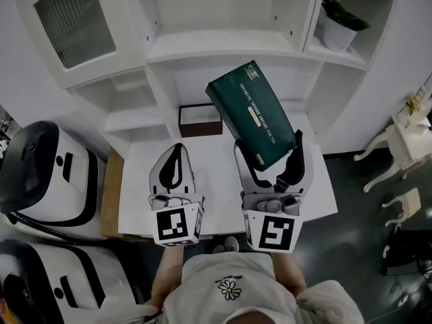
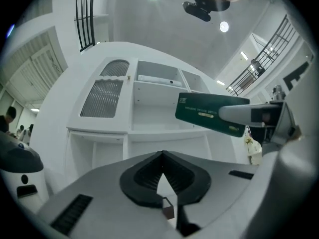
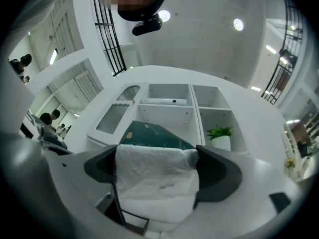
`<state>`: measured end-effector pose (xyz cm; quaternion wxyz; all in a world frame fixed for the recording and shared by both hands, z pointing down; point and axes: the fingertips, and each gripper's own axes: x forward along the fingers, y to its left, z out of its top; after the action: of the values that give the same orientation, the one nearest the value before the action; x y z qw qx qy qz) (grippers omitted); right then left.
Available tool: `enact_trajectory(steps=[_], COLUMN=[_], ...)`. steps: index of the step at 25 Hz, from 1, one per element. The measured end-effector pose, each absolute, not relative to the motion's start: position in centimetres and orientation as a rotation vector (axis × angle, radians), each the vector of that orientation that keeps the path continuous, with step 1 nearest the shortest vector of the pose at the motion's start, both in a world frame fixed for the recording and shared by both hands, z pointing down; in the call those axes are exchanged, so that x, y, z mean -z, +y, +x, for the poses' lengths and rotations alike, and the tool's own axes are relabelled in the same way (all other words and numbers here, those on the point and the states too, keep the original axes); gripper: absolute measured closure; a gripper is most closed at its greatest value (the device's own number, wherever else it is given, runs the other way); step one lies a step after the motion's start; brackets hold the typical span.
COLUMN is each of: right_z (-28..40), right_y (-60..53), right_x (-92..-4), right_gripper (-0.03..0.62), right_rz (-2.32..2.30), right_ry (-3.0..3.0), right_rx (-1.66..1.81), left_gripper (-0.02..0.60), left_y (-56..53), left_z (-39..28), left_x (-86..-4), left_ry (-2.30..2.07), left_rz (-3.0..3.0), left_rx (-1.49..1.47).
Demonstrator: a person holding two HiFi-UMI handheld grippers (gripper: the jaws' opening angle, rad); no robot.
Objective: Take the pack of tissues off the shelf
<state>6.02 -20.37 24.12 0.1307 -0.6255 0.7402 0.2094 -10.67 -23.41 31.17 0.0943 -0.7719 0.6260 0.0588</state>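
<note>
The pack of tissues (image 1: pixel 250 110) is dark green with a white end, and it hangs tilted in the air in front of the shelf. My right gripper (image 1: pixel 271 155) is shut on its lower end, one jaw on each side. In the right gripper view the pack (image 3: pixel 149 136) fills the gap between the jaws of the right gripper (image 3: pixel 157 169), white end toward the camera. My left gripper (image 1: pixel 177 154) is level with the right one at its left, shut and empty. The left gripper view shows the left gripper (image 2: pixel 162 169) with its jaws together and the pack (image 2: pixel 209 114) up at the right.
The white shelf unit (image 1: pixel 223 46) stands straight ahead, with a potted plant (image 1: pixel 341 22) in its right compartment. A dark brown box (image 1: pixel 200 120) sits at the back of the white table (image 1: pixel 142 181). White-and-black machines (image 1: pixel 47 174) stand at the left, and a small white side table (image 1: pixel 412 130) at the right.
</note>
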Motion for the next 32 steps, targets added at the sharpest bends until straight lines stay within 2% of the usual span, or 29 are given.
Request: enact_trajectory(steps=[10,19,32], right_z=[6.6,7.2,8.2], right_y=[-19.3,-21.0,-21.2], right_x=[-27.4,-30.1,-29.0], right_gripper=[0.134,0.145,0.145], right_rz=[-1.833,-1.886,-1.901], right_ry=[2.185,2.253,2.216], right_rx=[-0.656,-0.502,-0.616], left_gripper=[0.583,0.583,0.583], left_y=[-22.6,-23.1,-23.5], left_z=[-9.6,-8.0,-8.4], left_x=[-33.2,-33.6,-33.3], left_ry=[1.87,1.851,1.849], left_rz=[-2.333,-2.355,-2.34], left_rx=[-0.163,-0.145,-0.15])
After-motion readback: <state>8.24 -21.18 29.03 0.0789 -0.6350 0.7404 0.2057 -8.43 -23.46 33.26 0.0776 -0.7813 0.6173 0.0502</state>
